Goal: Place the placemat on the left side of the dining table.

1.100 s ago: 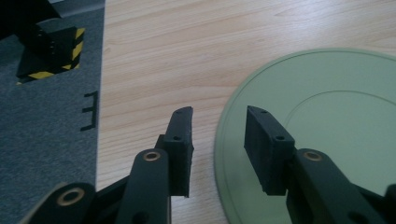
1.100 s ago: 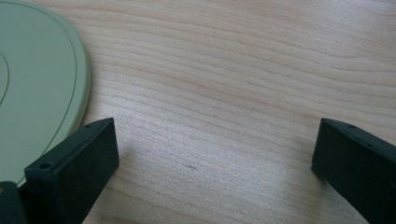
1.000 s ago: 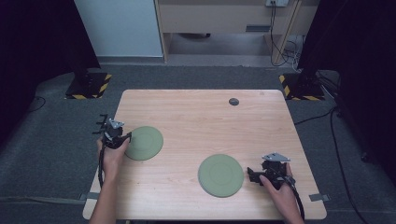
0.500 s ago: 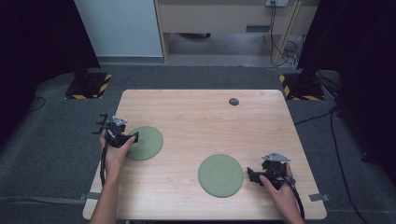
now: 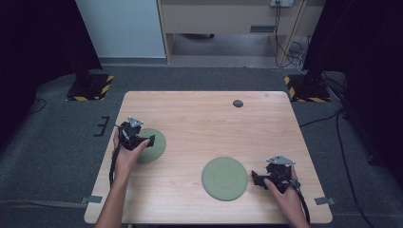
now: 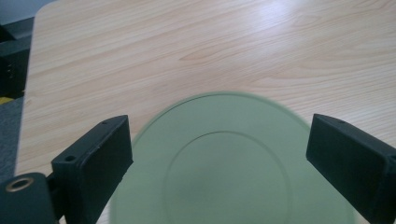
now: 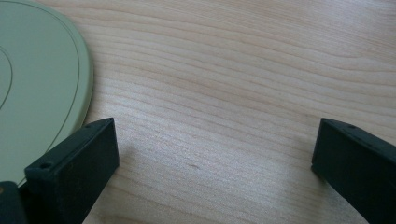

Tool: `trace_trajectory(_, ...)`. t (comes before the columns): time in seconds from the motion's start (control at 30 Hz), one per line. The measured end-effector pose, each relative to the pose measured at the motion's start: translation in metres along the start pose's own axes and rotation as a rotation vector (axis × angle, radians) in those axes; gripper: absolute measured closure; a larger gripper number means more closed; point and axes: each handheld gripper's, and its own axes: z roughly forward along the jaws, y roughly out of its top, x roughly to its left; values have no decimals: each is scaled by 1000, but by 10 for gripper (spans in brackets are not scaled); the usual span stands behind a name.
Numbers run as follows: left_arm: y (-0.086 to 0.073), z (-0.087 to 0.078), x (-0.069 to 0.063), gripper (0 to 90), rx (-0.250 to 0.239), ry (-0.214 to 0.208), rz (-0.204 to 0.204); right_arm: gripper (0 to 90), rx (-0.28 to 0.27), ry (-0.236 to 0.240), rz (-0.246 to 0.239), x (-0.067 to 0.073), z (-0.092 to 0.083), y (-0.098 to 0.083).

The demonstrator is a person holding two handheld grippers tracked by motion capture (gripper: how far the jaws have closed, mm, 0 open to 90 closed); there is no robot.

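Note:
Two flat round green plates lie on the wooden table [image 5: 199, 123]. The left plate [image 5: 156, 146] [image 6: 233, 172] sits under my left gripper [image 5: 149, 141] [image 6: 224, 144]. Its jaws have just been opening and now stand wide apart above the plate, with neither pad touching it. The right plate [image 5: 224, 178] [image 7: 32, 88] lies near the table's front. My right gripper [image 5: 254, 179] [image 7: 215, 149] rests just right of it, open, with bare wood between its fingers.
A small dark round disc [image 5: 238, 103] lies near the table's far edge. Grey carpet surrounds the table, and black stands with yellow-striped bases [image 5: 90, 88] sit at both far corners. Cables [image 5: 285, 52] hang by a cabinet behind.
My left hand has shifted to the right and slightly up, so its gripper now sits over the left plate's edge. The right hand and both plates have stayed put.

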Motion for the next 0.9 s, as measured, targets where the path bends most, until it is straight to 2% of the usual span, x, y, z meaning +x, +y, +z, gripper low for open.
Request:
trace_trajectory(0.17, 2, -1, -22, 59, 3, -35, 59, 10, -1, 0, -2, 0, 0, 0)
trace_trajectory(0.33, 3, -5, -45, 59, 0, -72, 101, 10, -1, -1, -2, 0, 0, 0)
trace_trajectory(0.53, -1, -9, -67, 60, 12, -113, 136, 10, -2, -1, -1, 0, 0, 0)
trace_trajectory(0.73, -6, -14, -86, 63, 13, -171, 143, 10, -2, -2, -1, 0, 0, 0)
trace_trajectory(0.9, -12, -17, -102, 64, 24, -203, 175, 10, -2, -2, 0, 0, 0, 0)
